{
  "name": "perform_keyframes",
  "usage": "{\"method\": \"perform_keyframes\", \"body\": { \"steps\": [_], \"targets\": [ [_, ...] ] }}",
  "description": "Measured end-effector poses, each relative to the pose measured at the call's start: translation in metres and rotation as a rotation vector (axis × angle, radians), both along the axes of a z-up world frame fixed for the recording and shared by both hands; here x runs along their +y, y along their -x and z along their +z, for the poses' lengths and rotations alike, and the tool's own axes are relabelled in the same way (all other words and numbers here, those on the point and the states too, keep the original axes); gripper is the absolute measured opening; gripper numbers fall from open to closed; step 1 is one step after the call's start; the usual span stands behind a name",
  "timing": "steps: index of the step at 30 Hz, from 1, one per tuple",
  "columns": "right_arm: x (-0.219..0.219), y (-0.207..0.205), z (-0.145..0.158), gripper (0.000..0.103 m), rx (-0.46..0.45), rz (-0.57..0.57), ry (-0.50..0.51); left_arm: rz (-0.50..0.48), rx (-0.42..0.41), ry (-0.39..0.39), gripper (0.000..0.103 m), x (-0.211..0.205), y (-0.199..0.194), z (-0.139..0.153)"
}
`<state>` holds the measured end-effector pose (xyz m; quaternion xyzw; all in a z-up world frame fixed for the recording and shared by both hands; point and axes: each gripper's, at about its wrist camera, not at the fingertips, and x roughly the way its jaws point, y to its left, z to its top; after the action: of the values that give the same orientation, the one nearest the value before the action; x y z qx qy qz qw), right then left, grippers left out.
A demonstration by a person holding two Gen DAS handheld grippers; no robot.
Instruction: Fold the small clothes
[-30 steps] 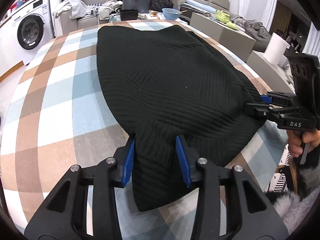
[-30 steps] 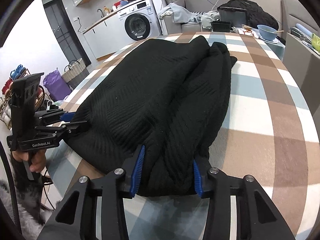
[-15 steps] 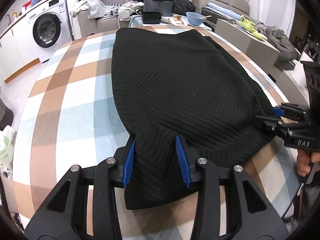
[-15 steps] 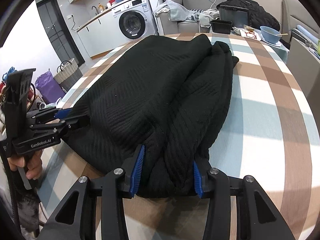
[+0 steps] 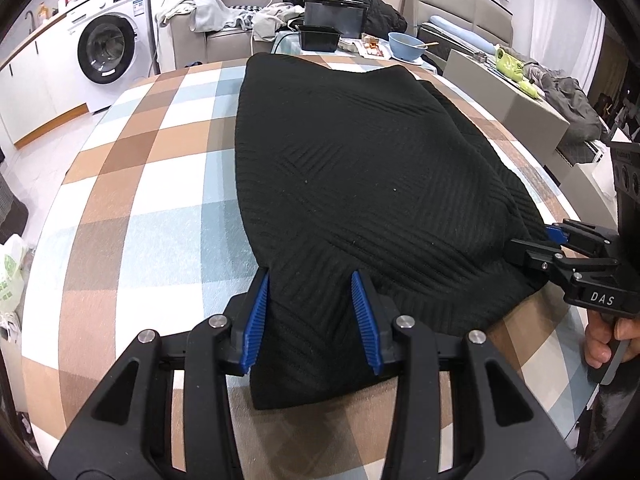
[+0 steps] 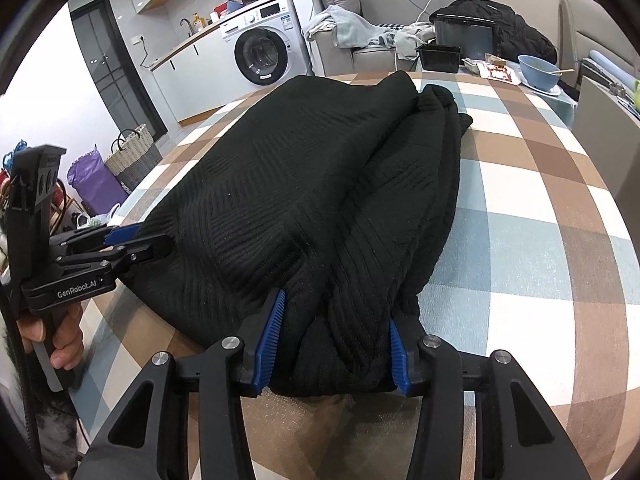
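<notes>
Left wrist view has the black ribbed knit garment (image 5: 360,184) spread lengthwise down the checked tablecloth (image 5: 152,184), hem end nearest the cameras. The left gripper (image 5: 312,316) has its blue pads on either side of the near left corner, with fabric bunched between them, so it looks clamped on the knit. The right gripper (image 6: 336,344) does the same at the near right corner, where the cloth is thick and already doubled over along that side; it also shows side-on at the right edge of the left view (image 5: 560,248).

My read: both near corners are gripped, ready to carry the hem over toward the far end. To do it well I'd lift both corners evenly, keep the edge between them taut, and watch the folded right side, since that loose layer could slide out. Set it down square on the far edge before letting go.

Readable writing: "DAS" on the right gripper body, "GenRobot.AI" on the left gripper (image 6: 76,280) as seen from the right wrist. A washing machine (image 6: 264,48) stands behind the table with a badge too small to read, and a blue bowl (image 5: 406,44) sits past the far end.
</notes>
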<state>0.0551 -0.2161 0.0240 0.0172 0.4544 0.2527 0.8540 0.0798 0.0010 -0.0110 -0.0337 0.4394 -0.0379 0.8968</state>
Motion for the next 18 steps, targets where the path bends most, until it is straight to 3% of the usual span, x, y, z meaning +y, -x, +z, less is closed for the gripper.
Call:
{"method": "perform_keyframes", "body": {
  "steps": [9, 12, 18],
  "targets": [
    [-0.002, -0.001, 0.002, 0.050, 0.001, -0.020, 0.004, 0.029, -0.002, 0.032, 0.040, 0.010, 0.019, 0.000],
    [-0.005, 0.006, 0.004, 0.052, -0.006, -0.029, 0.002, 0.020, -0.008, 0.045, 0.048, 0.008, 0.026, -0.001],
    [-0.013, 0.009, 0.006, 0.052, 0.007, -0.040, -0.020, 0.002, -0.013, 0.013, 0.049, -0.001, 0.035, -0.001]
  ]
}}
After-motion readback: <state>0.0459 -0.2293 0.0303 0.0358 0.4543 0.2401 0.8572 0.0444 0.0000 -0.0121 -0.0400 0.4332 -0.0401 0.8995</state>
